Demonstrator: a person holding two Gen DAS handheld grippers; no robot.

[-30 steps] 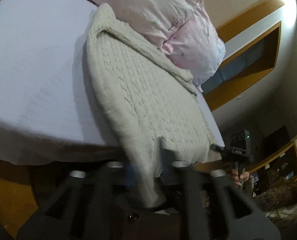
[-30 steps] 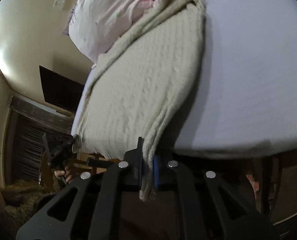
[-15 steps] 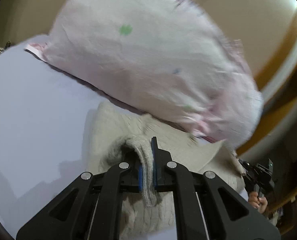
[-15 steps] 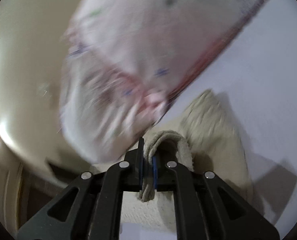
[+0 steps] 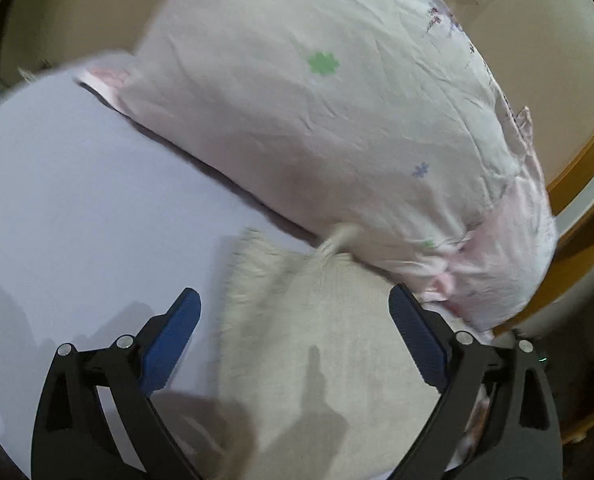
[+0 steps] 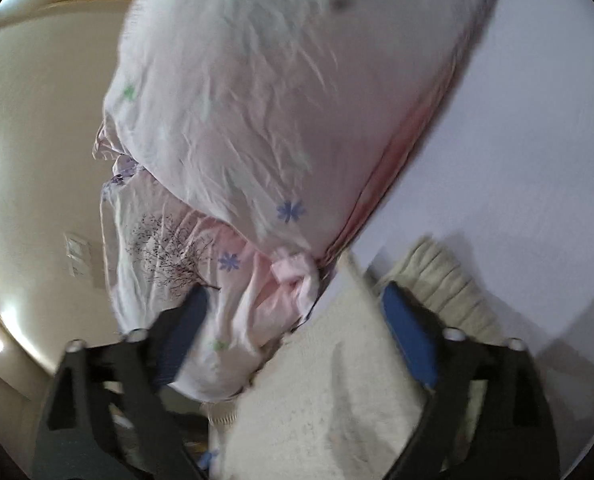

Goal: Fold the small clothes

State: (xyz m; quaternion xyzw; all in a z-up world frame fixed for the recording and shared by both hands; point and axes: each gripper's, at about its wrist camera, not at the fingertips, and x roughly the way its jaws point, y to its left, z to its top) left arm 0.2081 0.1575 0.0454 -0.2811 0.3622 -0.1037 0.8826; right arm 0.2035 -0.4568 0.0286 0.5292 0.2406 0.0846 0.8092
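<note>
Currently, both units are wide open and hold nothing. The left hand-held gripper (image 5: 293, 320) and right hand-held gripper (image 6: 293, 312) hover over the cream knit sweater (image 5: 329, 352), which lies doubled on the bed (image 5: 77, 200) with its far edge touching the pillow (image 5: 337, 120). Judged step: one fold laid and let go. The next move likely calls for regripping a side edge or sleeve and carrying it across; keep clear of the pillow.

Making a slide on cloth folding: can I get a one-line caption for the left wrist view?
Open left hand-held gripper above a cream knit sweater lying on the bed sheet beside a floral pillow.
</note>
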